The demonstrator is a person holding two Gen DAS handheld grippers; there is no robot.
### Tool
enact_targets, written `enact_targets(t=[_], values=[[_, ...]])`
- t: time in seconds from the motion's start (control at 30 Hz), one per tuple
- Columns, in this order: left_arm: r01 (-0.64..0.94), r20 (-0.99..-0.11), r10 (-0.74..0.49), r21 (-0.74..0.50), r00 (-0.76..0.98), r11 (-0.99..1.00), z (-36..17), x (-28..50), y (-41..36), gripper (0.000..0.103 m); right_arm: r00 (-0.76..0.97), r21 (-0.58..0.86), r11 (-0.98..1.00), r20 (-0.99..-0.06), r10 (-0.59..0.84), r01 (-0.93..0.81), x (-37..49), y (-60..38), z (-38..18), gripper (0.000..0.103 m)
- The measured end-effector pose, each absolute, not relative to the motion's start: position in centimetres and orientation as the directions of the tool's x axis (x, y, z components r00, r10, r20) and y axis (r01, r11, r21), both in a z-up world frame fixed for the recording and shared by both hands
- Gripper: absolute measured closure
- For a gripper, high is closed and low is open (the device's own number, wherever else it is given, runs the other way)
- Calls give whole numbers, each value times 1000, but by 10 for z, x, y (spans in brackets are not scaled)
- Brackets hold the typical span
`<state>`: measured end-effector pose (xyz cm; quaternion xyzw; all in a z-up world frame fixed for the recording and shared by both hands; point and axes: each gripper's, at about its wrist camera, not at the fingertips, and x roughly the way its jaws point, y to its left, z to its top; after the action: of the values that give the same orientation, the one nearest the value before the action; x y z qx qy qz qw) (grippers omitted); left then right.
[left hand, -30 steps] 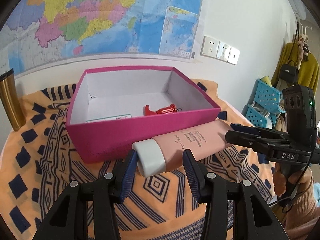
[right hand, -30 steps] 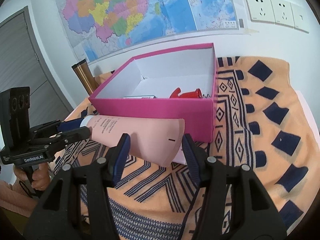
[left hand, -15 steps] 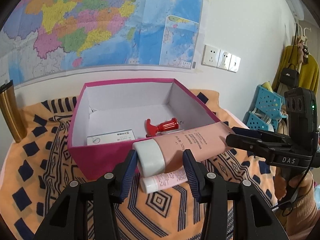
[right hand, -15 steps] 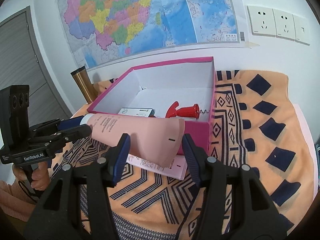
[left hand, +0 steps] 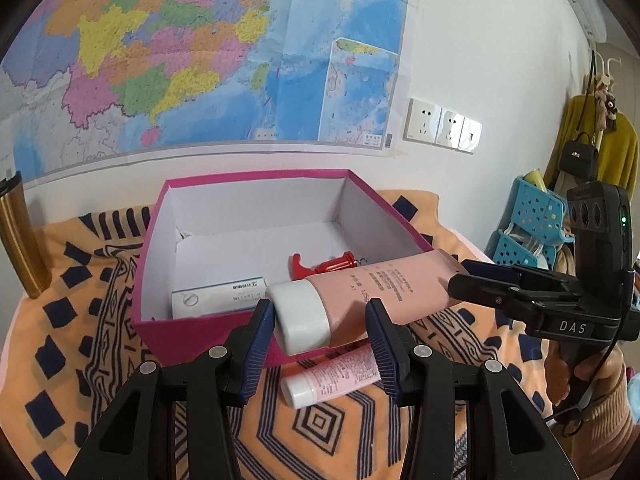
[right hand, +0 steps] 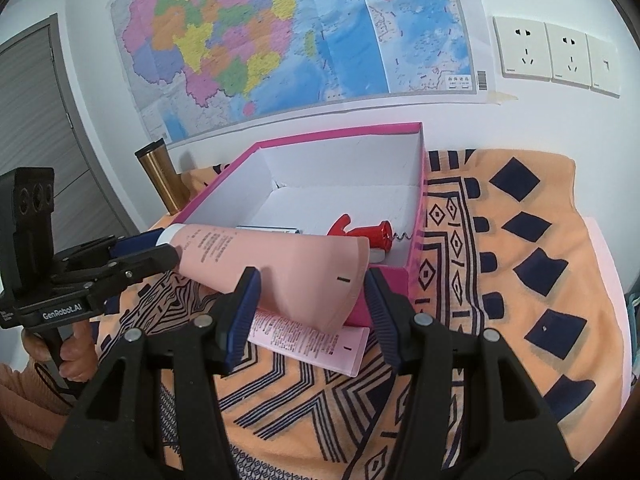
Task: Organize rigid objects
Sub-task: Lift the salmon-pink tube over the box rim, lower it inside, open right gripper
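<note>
The big tube (left hand: 360, 300) is riding higher than a second ago, now level with the box (left hand: 160, 320) rim. The left gripper (left hand: 318, 334) is clamping its cap end, the right gripper (right hand: 310, 300) its crimped tail. It's likely catching the near wall if dipped early. The corkscrew (left hand: 324, 266) and carton (left hand: 218, 296) are crowding the floor; a small tube (left hand: 332, 376) is lying outside

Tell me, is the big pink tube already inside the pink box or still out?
Still out. The big pink tube is held in the air over the front wall of the pink box, above the small tube.
</note>
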<state>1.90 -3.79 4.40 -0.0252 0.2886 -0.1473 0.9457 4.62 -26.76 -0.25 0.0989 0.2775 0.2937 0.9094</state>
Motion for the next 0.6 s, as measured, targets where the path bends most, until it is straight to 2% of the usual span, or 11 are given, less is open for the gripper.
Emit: enact_targets(t=[0.6], values=[[250,-541,-281,-132,793,959,51,62,-34,56,687,320,825,-457,565,-466,82,-267,7,46]])
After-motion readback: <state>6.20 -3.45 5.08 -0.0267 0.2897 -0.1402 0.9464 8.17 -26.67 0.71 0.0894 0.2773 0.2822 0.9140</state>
